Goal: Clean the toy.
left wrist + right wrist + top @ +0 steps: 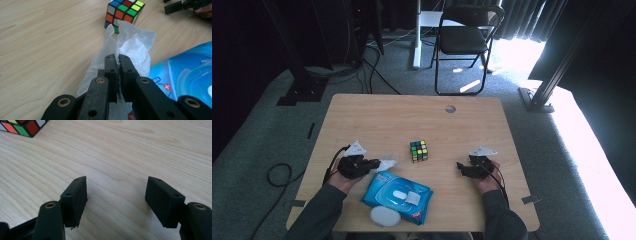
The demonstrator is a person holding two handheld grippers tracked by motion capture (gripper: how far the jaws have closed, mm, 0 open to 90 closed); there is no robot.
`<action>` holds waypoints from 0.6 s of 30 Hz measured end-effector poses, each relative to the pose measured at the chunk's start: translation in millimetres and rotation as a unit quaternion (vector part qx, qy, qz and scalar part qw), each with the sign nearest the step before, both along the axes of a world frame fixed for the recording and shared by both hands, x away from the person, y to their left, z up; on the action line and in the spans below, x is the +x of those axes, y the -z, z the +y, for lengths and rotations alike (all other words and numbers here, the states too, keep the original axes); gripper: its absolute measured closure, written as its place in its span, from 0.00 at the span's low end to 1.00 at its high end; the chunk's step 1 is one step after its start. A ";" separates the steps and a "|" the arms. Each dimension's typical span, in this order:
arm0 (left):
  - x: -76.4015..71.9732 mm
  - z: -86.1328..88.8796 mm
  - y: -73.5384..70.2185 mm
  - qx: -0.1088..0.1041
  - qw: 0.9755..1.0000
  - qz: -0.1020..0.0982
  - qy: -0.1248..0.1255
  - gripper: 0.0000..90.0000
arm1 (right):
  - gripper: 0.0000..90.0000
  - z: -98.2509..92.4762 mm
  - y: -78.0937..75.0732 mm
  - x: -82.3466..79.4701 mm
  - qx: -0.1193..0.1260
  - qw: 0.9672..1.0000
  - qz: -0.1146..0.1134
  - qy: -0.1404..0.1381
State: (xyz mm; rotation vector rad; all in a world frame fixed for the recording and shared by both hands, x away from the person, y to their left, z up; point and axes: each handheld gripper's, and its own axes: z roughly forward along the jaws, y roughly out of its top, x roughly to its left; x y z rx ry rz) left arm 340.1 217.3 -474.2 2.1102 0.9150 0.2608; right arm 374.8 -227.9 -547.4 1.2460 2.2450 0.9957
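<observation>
Filling most of the high view is a pale wooden table on grey carpet, with a black folding chair beyond its far edge. A person's forearms come in from the near edge, each hand holding a black two-jaw gripper.

Next in size is a blue pack of wet wipes, lying flat near the near edge, a little left of centre. A white round lid lies just beside its near left corner, at the table's edge.

The left gripper is at the left, just beyond the pack's far left corner, pointing right. Its jaws are pressed together on a crumpled white wipe; in the left gripper view the sheet is pinched in the thin gap between the pads and billows out beyond them, rising over the table towards the cube, with the rest trailing under the jaws. The blue pack lies just to the right of the wipe in that view.

The right gripper is at the right of the table, pointing left, well apart from the pack. In the right gripper view its jaws stand wide apart above bare wood, with nothing between them.

Smallest is a colourful puzzle cube, standing near the table's centre, between the two grippers and a little farther away, just past the wipe's free end.
</observation>
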 end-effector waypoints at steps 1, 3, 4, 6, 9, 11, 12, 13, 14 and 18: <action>0.0 0.0 0.0 0.000 1.000 0.000 0.000 0.96 | 0.38 0.0 0.0 0.0 0.000 1.000 0.000 0.000; 3.0 3.5 0.3 0.000 1.000 0.001 -0.004 0.96 | 0.42 2.3 -3.0 1.9 -0.008 1.000 0.012 -0.001; 3.6 3.9 0.4 0.000 1.000 0.001 -0.005 0.96 | 0.47 2.8 -3.8 1.9 -0.009 1.000 0.014 -0.005; 4.4 4.2 0.5 -0.001 1.000 0.001 -0.007 0.96 | 0.51 3.5 -4.7 1.8 -0.010 1.000 0.014 -0.008; 7.8 6.1 0.7 -0.001 1.000 0.001 -0.011 0.96 | 0.52 10.3 -5.5 1.3 -0.011 1.000 0.016 -0.014; 9.1 6.5 0.9 -0.003 1.000 0.002 -0.013 0.96 | 0.51 16.0 -6.6 0.5 -0.012 1.000 0.013 -0.021; 9.1 6.5 0.9 -0.003 1.000 0.002 -0.013 0.96 | 0.50 18.6 -7.7 0.2 -0.012 1.000 0.011 -0.026; 9.8 7.0 1.0 -0.004 1.000 0.001 -0.014 0.96 | 0.49 21.1 -8.8 0.0 -0.010 0.999 0.009 -0.029; 9.8 7.0 1.0 -0.004 1.000 0.001 -0.014 0.96 | 0.47 23.3 -10.0 -0.5 -0.008 0.999 0.005 -0.031; 10.8 8.5 0.5 -0.007 1.000 -0.003 -0.018 0.96 | 0.43 28.9 -13.3 -1.6 -0.004 1.000 0.001 -0.029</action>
